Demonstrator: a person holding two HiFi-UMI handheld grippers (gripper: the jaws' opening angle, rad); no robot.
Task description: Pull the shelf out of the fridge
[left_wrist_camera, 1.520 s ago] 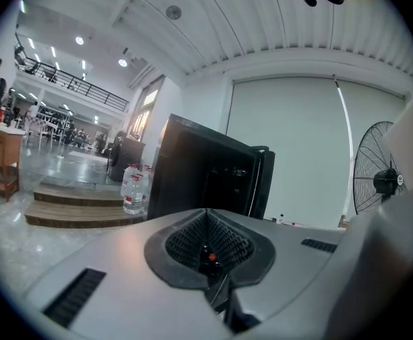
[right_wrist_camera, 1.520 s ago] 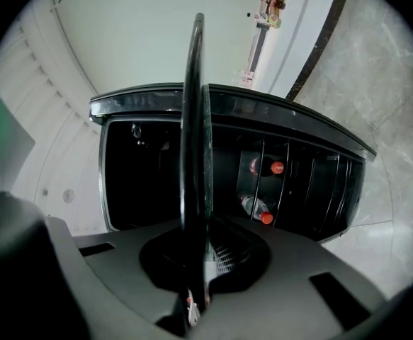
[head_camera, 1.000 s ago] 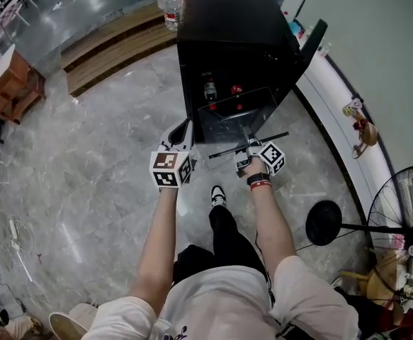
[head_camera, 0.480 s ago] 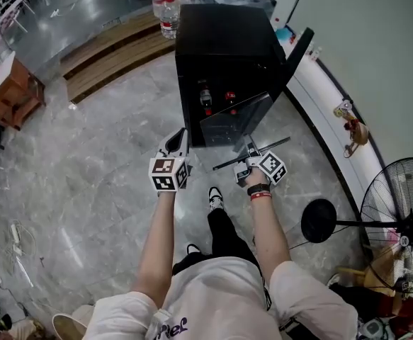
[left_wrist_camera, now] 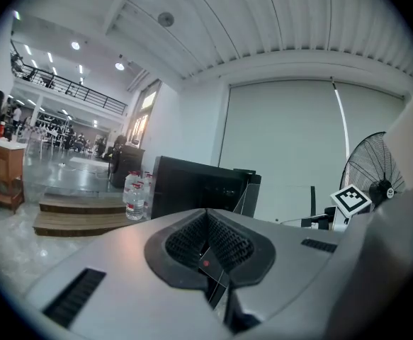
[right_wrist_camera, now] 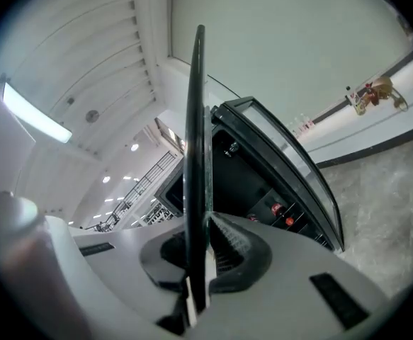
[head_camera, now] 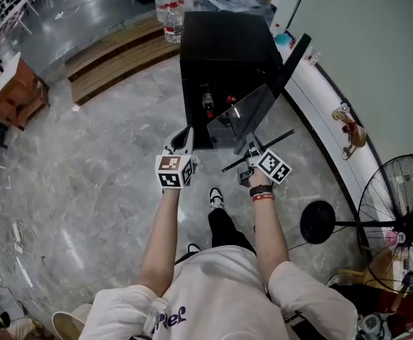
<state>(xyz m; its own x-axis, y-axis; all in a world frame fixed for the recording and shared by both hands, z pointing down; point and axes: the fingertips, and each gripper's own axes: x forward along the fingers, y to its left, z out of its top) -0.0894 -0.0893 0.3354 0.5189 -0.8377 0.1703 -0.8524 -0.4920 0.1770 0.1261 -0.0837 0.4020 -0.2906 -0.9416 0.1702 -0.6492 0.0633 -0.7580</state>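
Observation:
The black mini fridge [head_camera: 224,48] stands on the floor with its door [head_camera: 295,55] swung open to the right. The glass shelf [head_camera: 238,115], with a black front rim, hangs tilted in front of the fridge opening. My right gripper [head_camera: 252,156] is shut on that rim. In the right gripper view the shelf [right_wrist_camera: 195,119] runs upright, edge on, between the pads of that gripper [right_wrist_camera: 206,225]. My left gripper [head_camera: 183,144] is held left of the shelf, shut, with nothing in it; in the left gripper view this gripper [left_wrist_camera: 207,246] faces the fridge [left_wrist_camera: 192,186].
Red-capped drinks [head_camera: 229,99] remain inside the fridge. Water bottles [head_camera: 171,6] and a low wooden platform [head_camera: 114,55] lie behind it. A standing fan [head_camera: 397,211] is at the right, a wooden table [head_camera: 15,91] at the left. The person's foot [head_camera: 217,195] is below the grippers.
Both grippers have risen. The shelf has come up with the right gripper and rolled, so its glass now tilts steeply in front of the fridge.

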